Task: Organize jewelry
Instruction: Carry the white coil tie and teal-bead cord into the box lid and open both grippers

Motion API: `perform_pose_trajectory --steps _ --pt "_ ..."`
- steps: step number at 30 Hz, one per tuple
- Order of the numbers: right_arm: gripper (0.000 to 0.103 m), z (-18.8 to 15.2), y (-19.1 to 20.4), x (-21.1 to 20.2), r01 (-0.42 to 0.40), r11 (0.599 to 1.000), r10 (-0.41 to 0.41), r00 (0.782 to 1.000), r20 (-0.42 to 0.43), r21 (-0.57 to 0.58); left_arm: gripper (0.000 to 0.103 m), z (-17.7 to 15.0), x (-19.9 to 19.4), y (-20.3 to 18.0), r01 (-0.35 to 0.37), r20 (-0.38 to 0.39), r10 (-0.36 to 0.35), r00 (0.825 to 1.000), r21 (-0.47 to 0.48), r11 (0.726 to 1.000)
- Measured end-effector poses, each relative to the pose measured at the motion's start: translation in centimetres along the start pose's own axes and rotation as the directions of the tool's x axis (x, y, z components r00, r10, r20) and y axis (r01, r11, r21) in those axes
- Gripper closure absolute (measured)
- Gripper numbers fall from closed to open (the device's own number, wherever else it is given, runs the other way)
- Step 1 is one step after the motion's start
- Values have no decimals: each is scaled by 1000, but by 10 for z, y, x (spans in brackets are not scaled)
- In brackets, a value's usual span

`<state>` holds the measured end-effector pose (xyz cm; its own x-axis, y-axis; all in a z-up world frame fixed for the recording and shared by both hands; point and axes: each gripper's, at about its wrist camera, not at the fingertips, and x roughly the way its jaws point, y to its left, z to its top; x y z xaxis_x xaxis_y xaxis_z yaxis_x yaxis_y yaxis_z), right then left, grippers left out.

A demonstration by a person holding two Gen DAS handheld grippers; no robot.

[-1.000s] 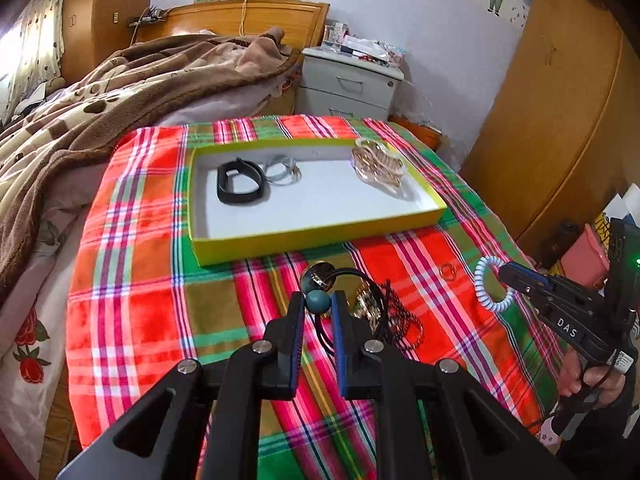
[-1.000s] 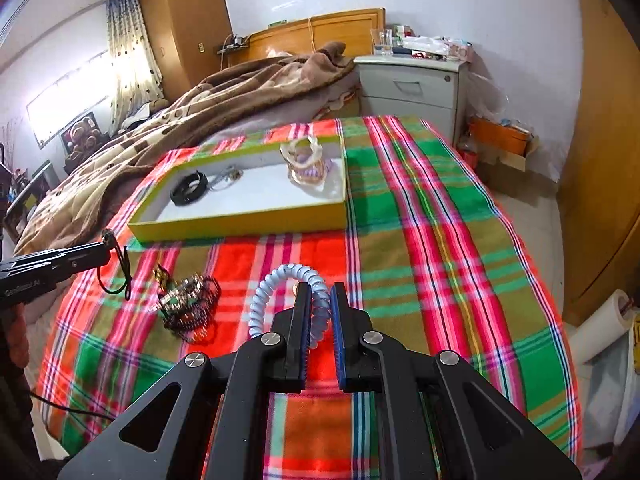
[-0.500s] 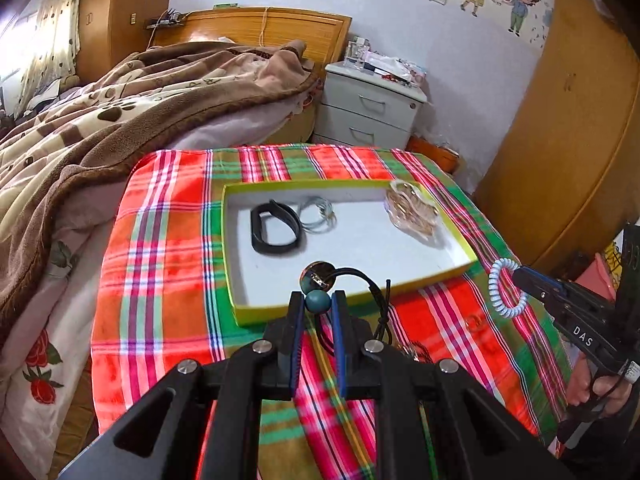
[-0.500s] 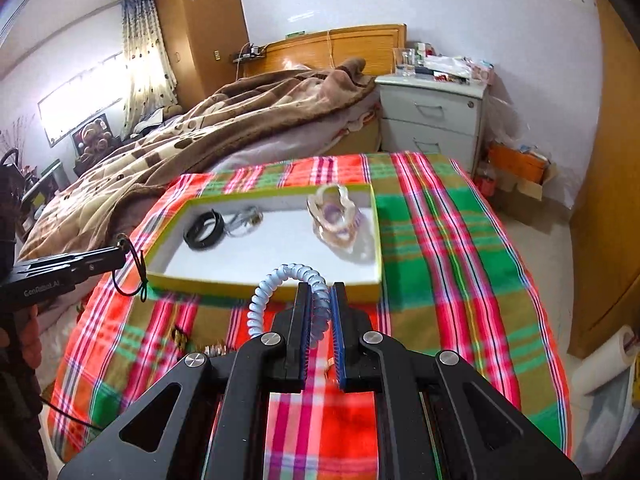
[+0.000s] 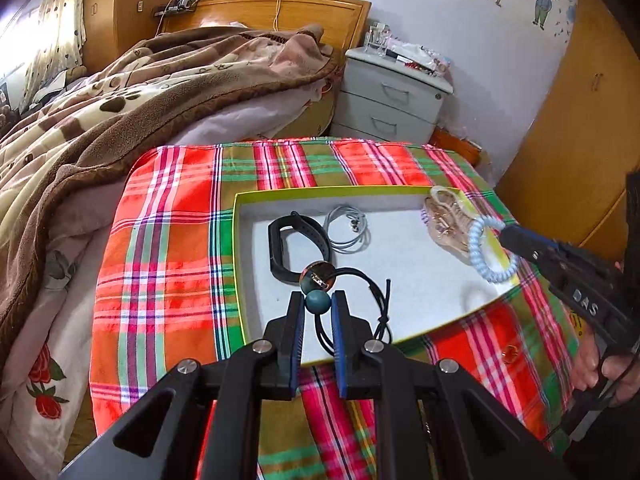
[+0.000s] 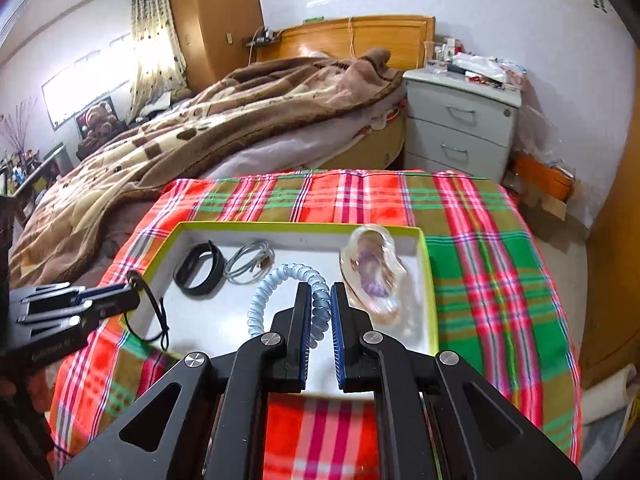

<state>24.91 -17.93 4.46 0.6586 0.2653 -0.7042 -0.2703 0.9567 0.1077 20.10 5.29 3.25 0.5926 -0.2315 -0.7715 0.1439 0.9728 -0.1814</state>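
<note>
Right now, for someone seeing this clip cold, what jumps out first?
Two hand-held grippers hover over the yellow-rimmed tray on the red plaid cloth: the left hand-held gripper pinches a teal bead on a black cord necklace, and the right hand-held gripper holds a pale blue coil bracelet. Already in the tray lie a black band, a grey cord and a pile of clear pinkish bangles.

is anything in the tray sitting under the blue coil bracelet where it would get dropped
Nothing visible blocks it. The right hand-held gripper holds the blue coil bracelet over bare white floor of the tray. The black band and grey cord lie to its left, the clear bangles close on its right.
</note>
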Motion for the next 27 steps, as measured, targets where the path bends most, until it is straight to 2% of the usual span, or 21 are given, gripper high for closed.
perform_pose_trajectory --steps 10,15,20,27 --pt "93 20 11 52 20 997 -26 997 -75 -70 89 1 26 9 -15 -44 15 999 -18 1000" --pt "93 21 17 67 11 995 -22 994 -107 -104 89 1 35 12 -35 -68 33 997 -17 999" --pt "93 22 21 80 34 991 -52 990 -134 -133 89 -2 44 19 -46 -103 42 994 -39 998" --pt "93 24 21 93 33 988 -58 985 -162 -149 89 -1 48 18 -47 -107 43 993 -39 998"
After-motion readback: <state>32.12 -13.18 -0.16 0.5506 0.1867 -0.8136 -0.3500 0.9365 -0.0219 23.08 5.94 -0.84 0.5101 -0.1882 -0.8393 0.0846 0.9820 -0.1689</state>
